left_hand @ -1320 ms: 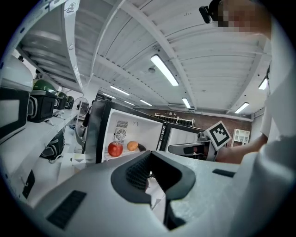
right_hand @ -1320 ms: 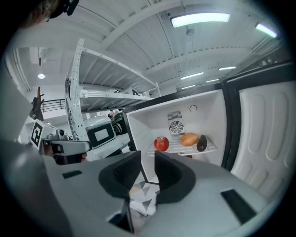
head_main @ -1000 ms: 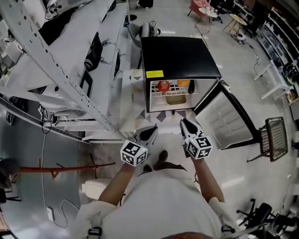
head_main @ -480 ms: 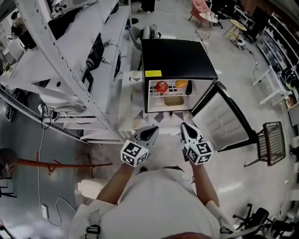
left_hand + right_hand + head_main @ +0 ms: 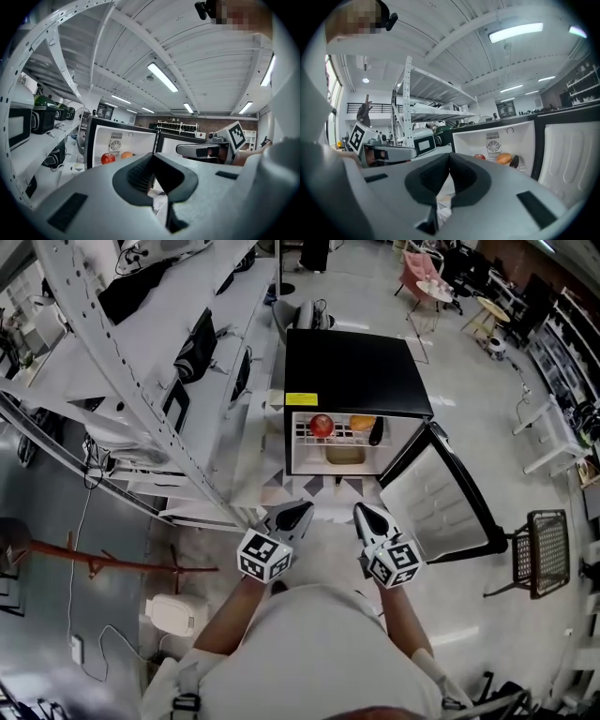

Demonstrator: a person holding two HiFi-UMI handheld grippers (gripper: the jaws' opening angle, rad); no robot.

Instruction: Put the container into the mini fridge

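left gripper (image 5: 298, 514): jaws together, holds nothing | right gripper (image 5: 364, 514): jaws together, holds nothing, just right of the left one | container (image 5: 345, 455): inside the mini fridge (image 5: 352, 371), far of both grippers, under the wire shelf bearing an apple (image 5: 322, 426) and an orange (image 5: 362, 423) | door (image 5: 441, 507): open, swung right

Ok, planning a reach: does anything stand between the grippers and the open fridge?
Nothing visible does: only floor lies between the left gripper, right gripper and the fridge, whose door stands off to the right.
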